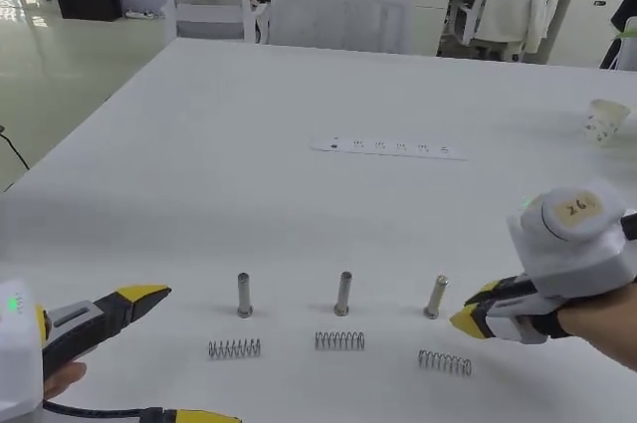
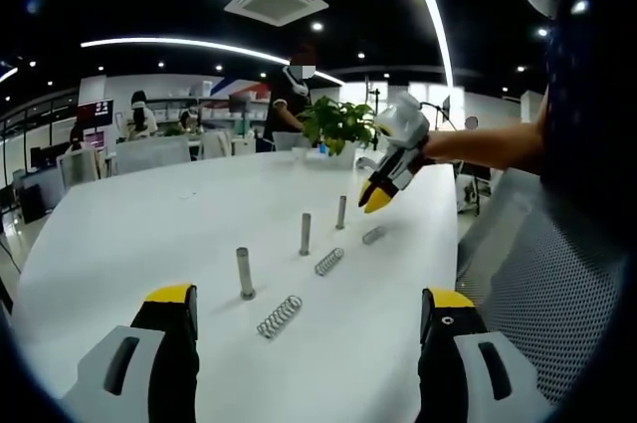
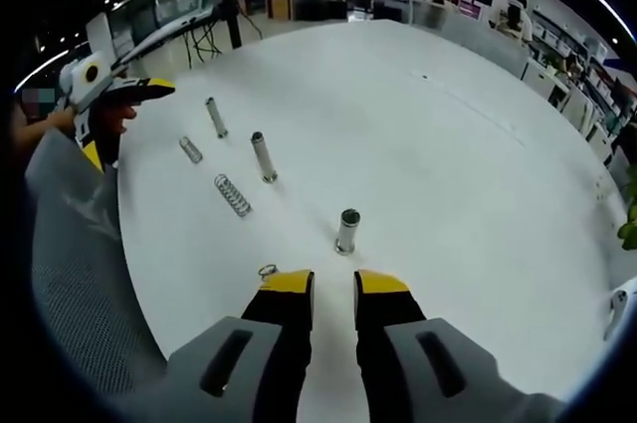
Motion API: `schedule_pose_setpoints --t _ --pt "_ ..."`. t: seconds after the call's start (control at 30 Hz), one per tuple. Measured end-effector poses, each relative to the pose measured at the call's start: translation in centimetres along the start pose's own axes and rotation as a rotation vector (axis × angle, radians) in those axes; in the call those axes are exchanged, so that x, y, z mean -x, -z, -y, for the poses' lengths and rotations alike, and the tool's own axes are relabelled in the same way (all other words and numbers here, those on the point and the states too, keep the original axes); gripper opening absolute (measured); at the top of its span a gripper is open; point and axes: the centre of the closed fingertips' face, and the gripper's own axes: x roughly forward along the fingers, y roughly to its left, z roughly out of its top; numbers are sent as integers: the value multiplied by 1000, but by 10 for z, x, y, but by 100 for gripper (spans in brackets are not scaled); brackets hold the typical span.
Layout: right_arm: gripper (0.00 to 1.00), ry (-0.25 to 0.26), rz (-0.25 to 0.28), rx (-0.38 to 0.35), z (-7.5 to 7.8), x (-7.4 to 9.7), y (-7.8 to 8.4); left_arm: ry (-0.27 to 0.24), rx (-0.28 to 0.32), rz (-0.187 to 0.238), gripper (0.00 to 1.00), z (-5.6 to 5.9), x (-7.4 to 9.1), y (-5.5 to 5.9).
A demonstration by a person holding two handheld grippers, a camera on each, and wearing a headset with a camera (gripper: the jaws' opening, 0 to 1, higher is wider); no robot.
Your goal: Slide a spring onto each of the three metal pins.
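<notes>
Head view: smooth, matte white table [image 1: 299, 95]. Along its near part, a row of three slim, polished metal pins [image 1: 343, 294], cylindrical, upright on small flared bases, well apart. Just in front of each, not touching, one of three springs [image 1: 339, 340]: fine wire coils lying flat on their sides. At lower left, the left tool [image 1: 199, 354], grey plastic with yellow-tipped jaws spread wide, holding nothing. At right, the right tool [image 1: 463, 320], rounded white housing, yellow tips close together, just beside the rightmost pin. Far right, a speckled paper cup [image 1: 606, 121].

Left gripper view: left tool [image 2: 309, 296] gaping wide and empty above the table. Pins [image 2: 306, 234] in a receding line, springs [image 2: 328, 261] alongside on the right. Beyond, the right tool [image 2: 376, 199] near the farthest pin.

Right gripper view: right tool [image 3: 333, 282] with only a narrow slit between its yellow pads, nothing in it. Nearest pin [image 3: 346, 231] just ahead of the tips, its top dark-centred. Looped end of one spring [image 3: 267, 270] beside the left-hand jaw.
</notes>
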Motion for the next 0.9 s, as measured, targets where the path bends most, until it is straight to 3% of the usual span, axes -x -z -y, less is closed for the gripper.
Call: schedule_pose_setpoints --t 0.5,0.9 --pt "15 -128 -37 89 -25 -1 22 7 -2 -2 89 3 -3 0" --pt "15 -155 -99 170 -29 -11 32 0 5 -3 89 2 -1 2"
